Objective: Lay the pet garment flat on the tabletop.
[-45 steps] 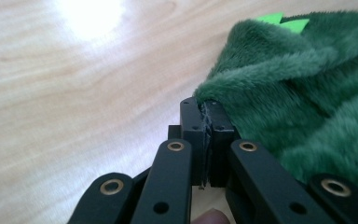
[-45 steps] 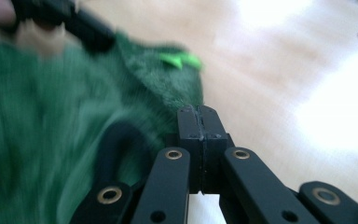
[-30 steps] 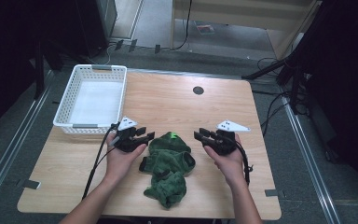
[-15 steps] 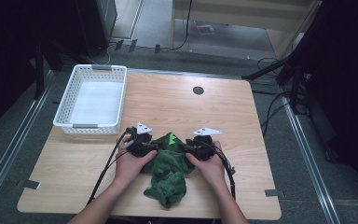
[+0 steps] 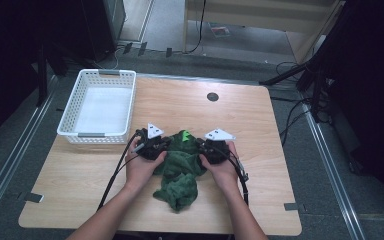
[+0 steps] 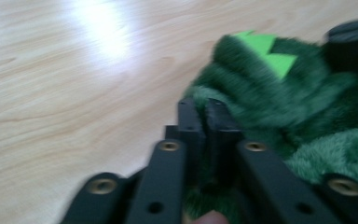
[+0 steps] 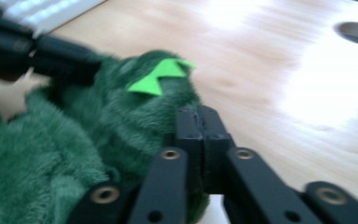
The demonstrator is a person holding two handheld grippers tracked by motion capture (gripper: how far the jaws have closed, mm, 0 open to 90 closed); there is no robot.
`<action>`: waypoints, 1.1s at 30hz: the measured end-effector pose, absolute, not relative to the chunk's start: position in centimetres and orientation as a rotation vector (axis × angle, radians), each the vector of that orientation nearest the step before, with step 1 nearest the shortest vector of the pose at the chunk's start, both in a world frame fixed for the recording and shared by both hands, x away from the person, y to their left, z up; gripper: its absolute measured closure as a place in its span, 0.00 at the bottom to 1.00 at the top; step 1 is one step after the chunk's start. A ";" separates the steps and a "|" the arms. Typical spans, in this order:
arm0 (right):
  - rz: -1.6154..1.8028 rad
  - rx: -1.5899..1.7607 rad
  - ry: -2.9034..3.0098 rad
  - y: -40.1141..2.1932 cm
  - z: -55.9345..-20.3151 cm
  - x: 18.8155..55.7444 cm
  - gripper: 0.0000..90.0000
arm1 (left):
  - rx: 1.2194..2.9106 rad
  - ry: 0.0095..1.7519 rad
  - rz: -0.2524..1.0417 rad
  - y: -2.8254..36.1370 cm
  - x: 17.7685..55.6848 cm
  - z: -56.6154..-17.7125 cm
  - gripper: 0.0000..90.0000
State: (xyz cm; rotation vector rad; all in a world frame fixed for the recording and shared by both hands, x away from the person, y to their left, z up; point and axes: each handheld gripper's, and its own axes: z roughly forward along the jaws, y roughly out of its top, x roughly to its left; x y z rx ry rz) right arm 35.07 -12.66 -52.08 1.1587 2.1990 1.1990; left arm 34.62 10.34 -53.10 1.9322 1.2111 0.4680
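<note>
- So there's a fuzzy dark green fleece garment with bright green felt spikes bunched up near the front middle of the light wooden table, crumpled, with a lump trailing toward the near edge.
- The left gripper has its two black jaws pressed together with a fold of the green fleece caught between them, at the garment's left far corner.
- The right gripper looks the same: jaws closed tight. It seems to have a thin bit of the fleece edge on the right side, but honestly the pinch looks shallow from its own view.
- The spikes sit between the two grippers, at the far end of the pile.
- The white plastic slotted basket is at the far left, well apart from the garment.
- What could go wrong, my guess:
  - The right pinch slips off once the cloth gets pulled taut, because plush pile is slick and it's barely bitten in.
  - If both grabbed only a top layer, lifting just drags a wad instead of opening it out.
  - The trailing lump could slide off the near table edge.
</note>
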 end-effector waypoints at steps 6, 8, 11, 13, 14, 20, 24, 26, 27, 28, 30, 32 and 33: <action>1.375 1.304 2.156 -15.1 -51.3 34.7 0.68 | 1.863 1.208 0.380 12.5 33.8 -52.8 0.57; 1.393 1.292 2.180 -15.6 -51.4 33.3 0.67 | 1.883 1.182 0.357 12.7 32.6 -53.1 0.55; 1.353 1.266 2.274 -15.9 -52.2 31.5 0.62 | 1.935 1.150 0.299 12.9 30.9 -53.7 0.53; 1.337 1.289 2.302 -16.0 -52.7 30.7 0.61 | 1.948 1.150 0.288 13.0 30.4 -54.0 0.54; 1.354 1.321 2.328 -16.0 -52.9 30.4 0.62 | 1.957 1.130 0.258 13.4 29.5 -54.5 0.59; 1.298 1.223 2.429 -15.2 -53.5 28.7 0.94 | 2.013 1.039 0.270 14.2 27.6 -55.1 0.87; 1.291 1.176 2.402 -15.6 -52.4 27.7 0.96 | 1.986 1.081 0.267 15.1 27.5 -55.1 0.91; 1.274 1.178 2.386 -16.3 -52.4 27.5 0.96 | 1.957 1.118 0.254 15.6 27.7 -55.2 0.92; 1.234 1.184 2.383 -16.5 -52.6 27.5 0.96 | 1.948 1.129 0.229 15.8 27.8 -55.2 0.92; 1.192 1.187 2.382 -16.8 -52.9 27.5 0.97 | 1.942 1.137 0.219 15.9 27.9 -55.2 0.92; 1.173 1.220 2.380 -17.2 -53.5 27.7 0.97 | 1.938 1.139 0.229 15.9 28.0 -55.2 0.92; 1.161 1.243 2.366 -17.3 -53.8 28.0 0.97 | 1.947 1.132 0.236 15.7 27.9 -55.2 0.92; 1.158 1.253 2.362 -17.2 -53.9 28.0 0.96 | 1.941 1.130 0.241 15.7 27.9 -55.2 0.92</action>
